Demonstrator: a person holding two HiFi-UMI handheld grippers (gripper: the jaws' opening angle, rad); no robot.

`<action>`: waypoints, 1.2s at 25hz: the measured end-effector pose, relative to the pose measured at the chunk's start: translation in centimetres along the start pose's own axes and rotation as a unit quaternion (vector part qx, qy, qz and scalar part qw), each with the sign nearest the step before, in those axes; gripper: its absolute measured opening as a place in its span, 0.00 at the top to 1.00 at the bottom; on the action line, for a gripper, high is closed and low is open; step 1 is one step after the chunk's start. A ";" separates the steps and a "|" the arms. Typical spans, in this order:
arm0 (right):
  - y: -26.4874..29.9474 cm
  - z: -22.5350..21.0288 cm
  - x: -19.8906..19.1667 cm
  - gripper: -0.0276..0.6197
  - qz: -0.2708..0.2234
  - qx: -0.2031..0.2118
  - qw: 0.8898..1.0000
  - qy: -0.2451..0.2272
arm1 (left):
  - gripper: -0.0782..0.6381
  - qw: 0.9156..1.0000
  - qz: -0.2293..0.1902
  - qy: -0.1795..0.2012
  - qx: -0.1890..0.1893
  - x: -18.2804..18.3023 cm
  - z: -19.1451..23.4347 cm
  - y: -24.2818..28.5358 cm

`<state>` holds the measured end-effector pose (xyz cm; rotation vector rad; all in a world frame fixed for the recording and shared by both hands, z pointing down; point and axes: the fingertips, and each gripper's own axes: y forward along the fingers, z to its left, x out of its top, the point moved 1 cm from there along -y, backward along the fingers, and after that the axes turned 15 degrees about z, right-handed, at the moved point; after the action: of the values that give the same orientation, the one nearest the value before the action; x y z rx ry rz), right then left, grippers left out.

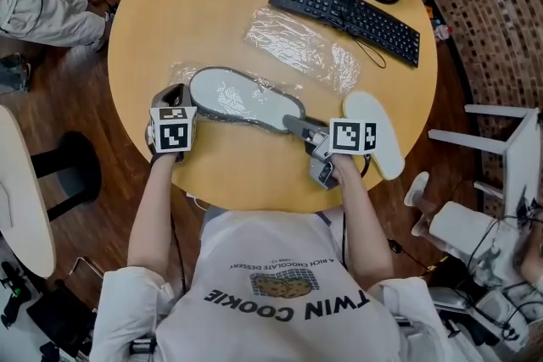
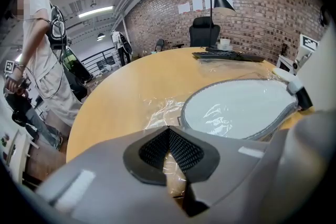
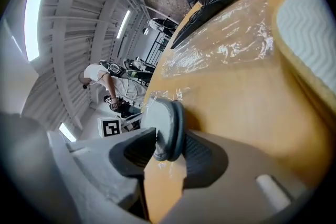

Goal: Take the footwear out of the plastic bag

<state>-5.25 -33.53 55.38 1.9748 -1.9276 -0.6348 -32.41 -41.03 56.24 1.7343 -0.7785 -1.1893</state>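
Clear plastic bag (image 2: 157, 115) around grey slipper (image 1: 242, 100), left gripper (image 2: 169, 135) jaws pinching bag, right gripper (image 3: 165, 140) jaws clamping slipper.

Bright, even overhead light; soft shadows on my table (image 1: 204, 21). The plastic bag (image 2: 157, 113) glints. My gripper views bend toward dark corners; near jaws blur.

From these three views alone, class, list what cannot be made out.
Head view: the jaws of the left gripper, hidden under its marker cube.
Head view: how much of the grey slipper sits inside the plastic bag; the clear film's mouth is lost in glare.
Head view: whether the second bag is empty; too glary.
Right gripper view: the white slipper's far end, cut off by the edge.
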 end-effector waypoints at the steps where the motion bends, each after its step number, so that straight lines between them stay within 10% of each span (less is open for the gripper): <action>1: 0.0 0.2 0.1 0.74 -0.007 0.010 1.000 -0.001 | 0.88 1.000 -0.002 -0.002 -0.001 0.0 0.0 0.1; 30: -10.6 -2.4 -8.2 0.82 -0.135 0.069 0.988 0.013 | 0.88 0.999 -0.025 0.005 0.030 0.3 0.1 0.2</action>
<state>5.06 -25.05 52.83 2.3424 -1.7465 -0.5502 -32.42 -41.39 56.25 1.8154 -0.7764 -1.2008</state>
